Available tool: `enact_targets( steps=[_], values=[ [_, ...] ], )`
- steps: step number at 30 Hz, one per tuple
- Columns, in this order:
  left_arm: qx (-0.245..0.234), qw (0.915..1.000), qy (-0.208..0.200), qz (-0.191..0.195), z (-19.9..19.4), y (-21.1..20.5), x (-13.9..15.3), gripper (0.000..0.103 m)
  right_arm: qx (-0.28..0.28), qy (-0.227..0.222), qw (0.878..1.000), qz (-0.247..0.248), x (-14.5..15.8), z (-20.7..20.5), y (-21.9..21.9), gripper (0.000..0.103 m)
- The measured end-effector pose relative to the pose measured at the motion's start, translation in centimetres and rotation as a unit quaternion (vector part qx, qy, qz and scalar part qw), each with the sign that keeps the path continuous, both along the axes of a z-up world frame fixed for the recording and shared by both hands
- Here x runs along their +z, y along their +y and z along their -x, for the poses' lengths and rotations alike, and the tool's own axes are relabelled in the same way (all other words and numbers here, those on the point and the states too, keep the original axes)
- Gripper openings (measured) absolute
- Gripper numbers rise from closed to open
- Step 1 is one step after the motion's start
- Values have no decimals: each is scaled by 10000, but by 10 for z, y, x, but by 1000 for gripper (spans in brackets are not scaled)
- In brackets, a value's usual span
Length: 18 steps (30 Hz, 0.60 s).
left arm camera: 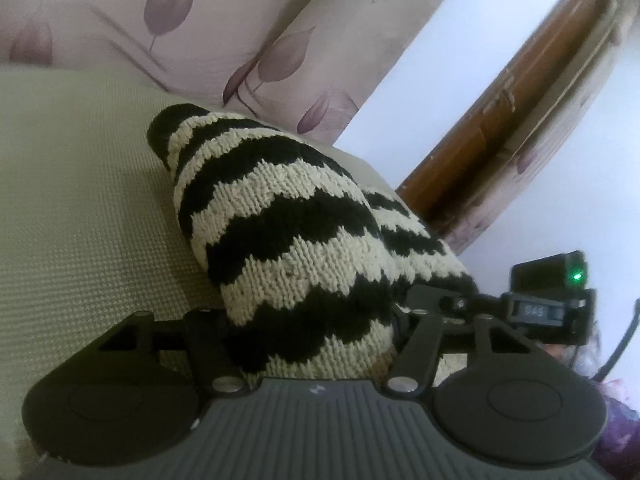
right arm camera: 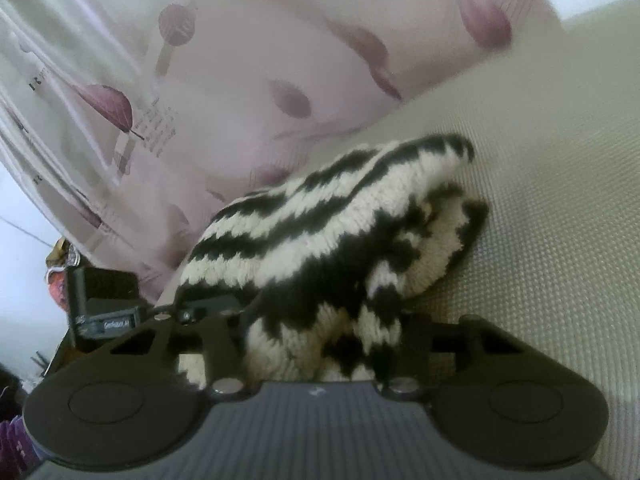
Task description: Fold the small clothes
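Grippers, left gripper (left arm camera: 312,332) and right gripper (right arm camera: 320,340), each pinch the striped knit hat (left arm camera: 280,216) on the mat (left arm camera: 80,200). Folding seems started; next, lay it flat.

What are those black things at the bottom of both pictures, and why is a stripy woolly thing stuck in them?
They are grabbing tools with two fingers each, and a person holds one in each hand. A small camera sits on each tool, so one picture looks out from the left tool and the other from the right tool. Both show the same black-and-cream striped knit garment, which lies bunched on a pale green textured surface. Each tool has the knit bunched between its fingers and seems to be gripping it. In the left picture you can spot the other tool off to the right. A flowered curtain hangs behind.
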<state>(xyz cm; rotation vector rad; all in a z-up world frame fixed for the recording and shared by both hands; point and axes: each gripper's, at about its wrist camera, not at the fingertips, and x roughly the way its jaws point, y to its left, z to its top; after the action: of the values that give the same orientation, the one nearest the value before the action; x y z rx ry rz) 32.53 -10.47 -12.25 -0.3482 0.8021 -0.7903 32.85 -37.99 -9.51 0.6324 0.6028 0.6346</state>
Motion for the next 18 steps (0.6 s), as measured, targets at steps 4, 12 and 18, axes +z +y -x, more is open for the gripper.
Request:
enact_targets(
  steps=[4,12,18],
  values=[
    [121,9998,-81,-106,26,14,20,62,-151,-77,9999,10,14,20,10,47],
    [333,9986,-314,-273,93,58,59,62,-8,-436,9990,-91,50,73,51,46],
    [511,9966,-486,-434,143,102,81,63,232,-627,9976,-152,64,111,92,46]
  ],
)
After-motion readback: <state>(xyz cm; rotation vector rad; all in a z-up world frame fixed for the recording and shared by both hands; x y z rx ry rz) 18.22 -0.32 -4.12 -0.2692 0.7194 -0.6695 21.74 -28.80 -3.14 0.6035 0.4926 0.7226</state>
